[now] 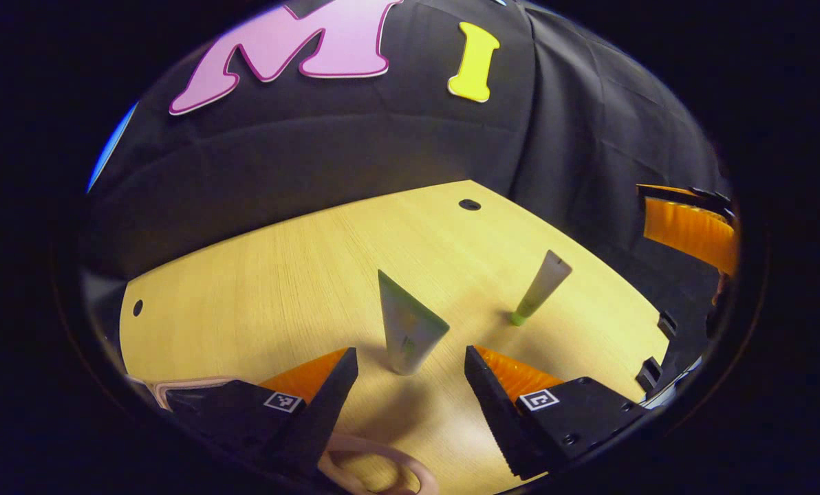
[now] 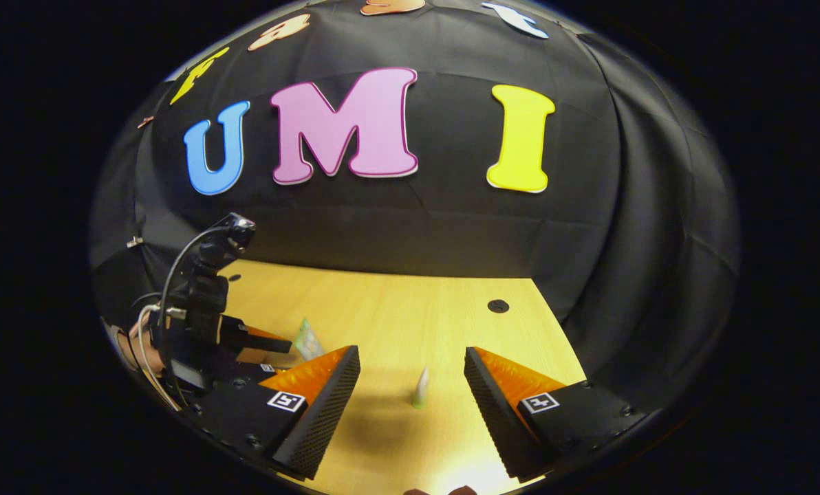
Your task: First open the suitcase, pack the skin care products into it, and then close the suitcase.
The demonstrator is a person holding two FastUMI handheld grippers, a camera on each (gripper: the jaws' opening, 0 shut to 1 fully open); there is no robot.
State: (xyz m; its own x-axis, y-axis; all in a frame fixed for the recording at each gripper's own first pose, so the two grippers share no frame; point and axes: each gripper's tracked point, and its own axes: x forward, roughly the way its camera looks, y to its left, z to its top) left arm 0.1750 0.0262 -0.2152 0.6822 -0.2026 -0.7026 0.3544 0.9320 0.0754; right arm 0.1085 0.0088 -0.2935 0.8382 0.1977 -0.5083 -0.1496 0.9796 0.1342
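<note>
- Left gripper (image 1: pixel 411 371) first: its two fingers stand wide apart, nothing between them, hovering just above the wooden table (image 1: pixel 279 289)
- Straight ahead of that gap, one wide tube (image 1: pixel 407 328) stands on its cap, flat crimped end up, green along its edges, close beyond the fingertips and touching neither
- Further out to the right, a second, slim tube (image 1: pixel 542 287) stands on its green cap and leans to the right, well apart from the wide one
- So that makes two skin care tubes on the table, both upright on their caps
- Down at the bottom edge of the left gripper view, a pale pink curved piece (image 1: pixel 382 460) peeks out under the fingers; it may belong to the suitcase, but I cannot tell
- Two dark round holes in the tabletop, one at the far edge (image 1: pixel 470 205), one at the left (image 1: pixel 137 308)
- Over to the right gripper (image 2: pixel 411 371): two fingers spread wide as well, holding nothing
- Right between them, farther off, the slim tube (image 2: pixel 421 388) stands small on the table (image 2: pixel 396 309)
- Off to the left in the right gripper view, the other gripper (image 2: pixel 272 344) comes in with its camera and cables on top, a hand (image 2: pixel 131 344) gripping it from behind
- The wide tube (image 2: pixel 307 338) shows just beside that gripper's fingertips
- One round hole (image 2: pixel 498 306) sits near the table's far right corner
- Black cloth wall (image 2: pixel 451 227) closes off the back
</note>
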